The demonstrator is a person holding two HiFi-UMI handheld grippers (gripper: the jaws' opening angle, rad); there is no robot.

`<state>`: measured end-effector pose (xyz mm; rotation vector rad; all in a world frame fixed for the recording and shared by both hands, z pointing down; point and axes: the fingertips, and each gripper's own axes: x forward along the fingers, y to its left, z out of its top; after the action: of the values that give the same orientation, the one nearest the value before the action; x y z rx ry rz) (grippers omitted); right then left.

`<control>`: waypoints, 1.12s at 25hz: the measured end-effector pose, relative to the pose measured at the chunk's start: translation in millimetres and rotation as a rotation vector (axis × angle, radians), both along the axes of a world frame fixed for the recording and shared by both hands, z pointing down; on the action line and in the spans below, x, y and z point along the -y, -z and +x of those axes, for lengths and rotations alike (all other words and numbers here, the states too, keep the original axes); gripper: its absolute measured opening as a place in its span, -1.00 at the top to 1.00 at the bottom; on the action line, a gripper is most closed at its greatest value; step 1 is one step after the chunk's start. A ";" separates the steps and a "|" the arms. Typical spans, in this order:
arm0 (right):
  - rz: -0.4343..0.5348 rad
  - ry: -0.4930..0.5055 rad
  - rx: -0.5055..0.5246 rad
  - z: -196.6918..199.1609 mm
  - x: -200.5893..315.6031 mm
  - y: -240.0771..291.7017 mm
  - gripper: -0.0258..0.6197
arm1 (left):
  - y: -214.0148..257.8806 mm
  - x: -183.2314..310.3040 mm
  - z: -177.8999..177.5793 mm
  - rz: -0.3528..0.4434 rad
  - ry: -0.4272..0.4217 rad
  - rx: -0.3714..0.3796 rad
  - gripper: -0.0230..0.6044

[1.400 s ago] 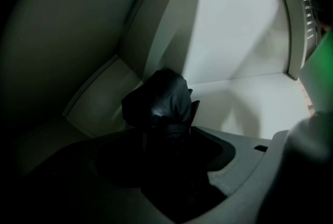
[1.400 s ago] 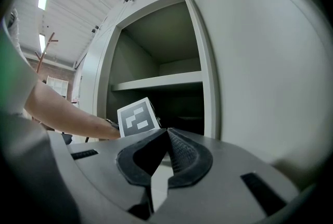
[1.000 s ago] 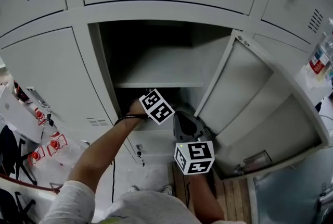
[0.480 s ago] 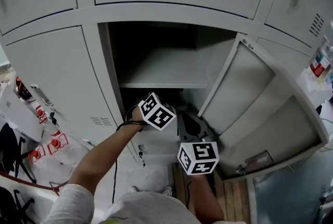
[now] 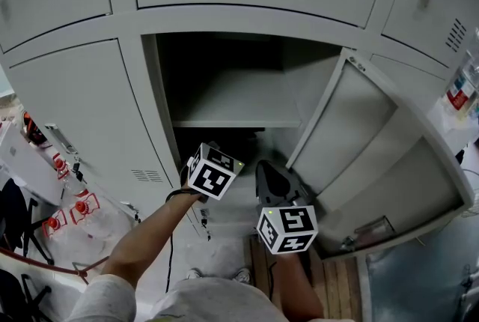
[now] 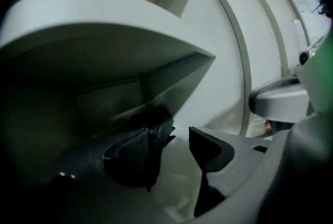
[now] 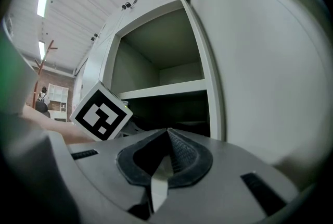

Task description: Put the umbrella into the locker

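With the black folded umbrella [image 6: 155,125] left lying on the floor of the open grey metal locker [image 5: 133,81], the left gripper [image 6: 174,144] has pulled back, its empty jaws closing, while the right gripper [image 7: 166,135] holds its jaws pressed together on nothing, so the stowing looks done.

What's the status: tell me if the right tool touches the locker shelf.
Apart. Head view: right tool sits outside the locker, well short of the shelf.

locker [image 5: 75,103]: grey painted sheet metal, smooth, faint sheen | umbrella [image 6: 158,126]: black cloth, creased, matt | right gripper [image 7: 167,133] pads [image 7: 179,152]: ribbed, matt — shell smooth grey plastic | floor [image 5: 329,275]: wood planks, matt
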<state>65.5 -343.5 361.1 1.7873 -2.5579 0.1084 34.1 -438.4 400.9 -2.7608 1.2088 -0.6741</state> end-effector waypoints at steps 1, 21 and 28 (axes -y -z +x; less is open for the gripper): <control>0.001 0.001 0.000 -0.6 0.0 0.3 0.91 | 3.8 -2.1 -2.0 0.002 0.002 -0.026 0.12; 0.029 0.050 0.005 -18.7 -0.2 13.1 0.91 | 47.5 -56.7 -28.3 0.043 0.003 -0.324 0.56; 0.041 0.075 0.007 -26.4 -0.8 17.6 0.91 | 54.8 -65.7 -49.6 0.055 0.033 -0.395 0.73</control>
<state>39.2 -342.7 343.5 1.7050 -2.6471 0.0617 -15.5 -372.7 346.0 -2.9192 1.3115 -0.0916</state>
